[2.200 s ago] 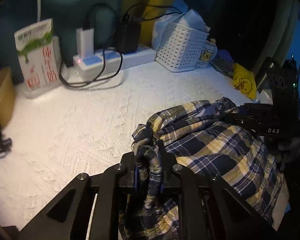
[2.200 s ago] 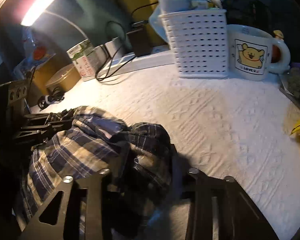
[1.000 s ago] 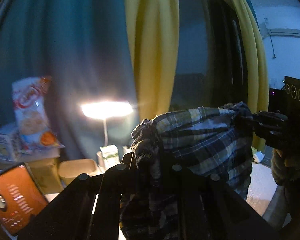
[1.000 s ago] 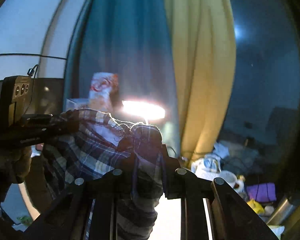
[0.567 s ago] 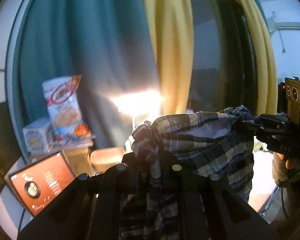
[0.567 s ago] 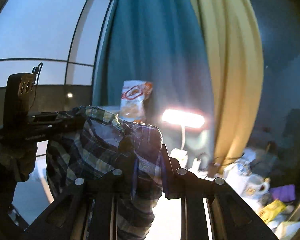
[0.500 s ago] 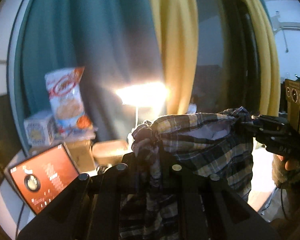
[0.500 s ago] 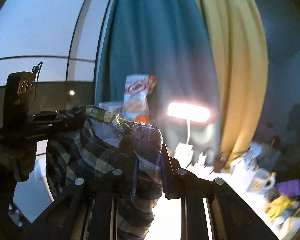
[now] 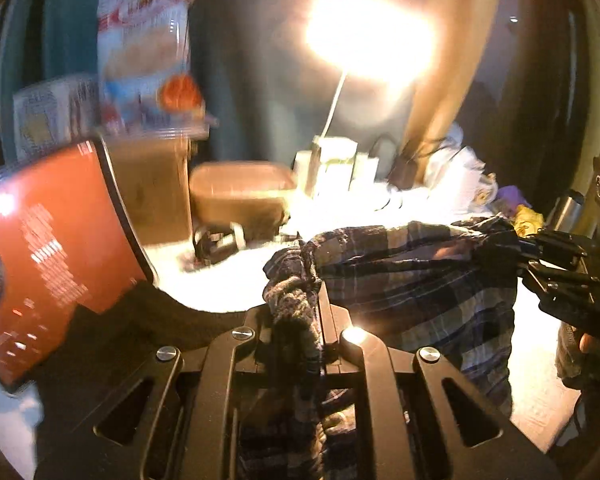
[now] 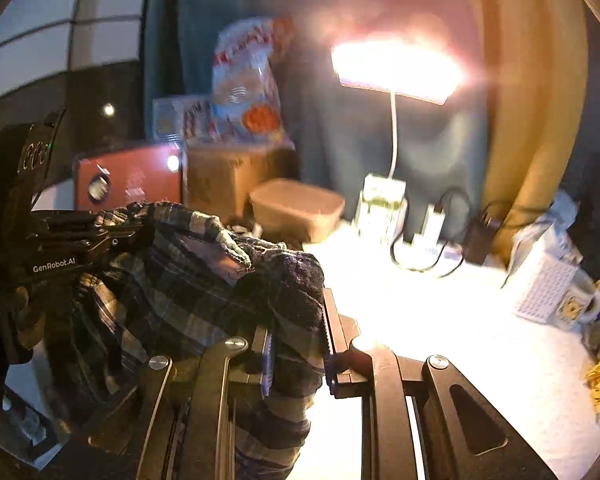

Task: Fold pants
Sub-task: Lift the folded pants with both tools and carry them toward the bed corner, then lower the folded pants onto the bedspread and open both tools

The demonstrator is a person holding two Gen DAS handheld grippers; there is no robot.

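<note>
each hand-held gripper, left (image 9: pixel 296 312) and right (image 10: pixel 296 344), pinches plaid pants (image 9: pixel 416 276) stretched between.

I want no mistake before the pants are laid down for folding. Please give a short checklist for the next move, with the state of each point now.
1. Left gripper shut on the plaid pants: ok.
2. Right gripper shut on the pants: ok.
3. Top edge spread between the two grippers: ok, though it sags a little.
4. Legs hang straight, no twist: cannot tell, lower part is hidden.
5. White table cover free ahead for laying down: ok.
6. Basket and mug stay aside: ok.
</note>
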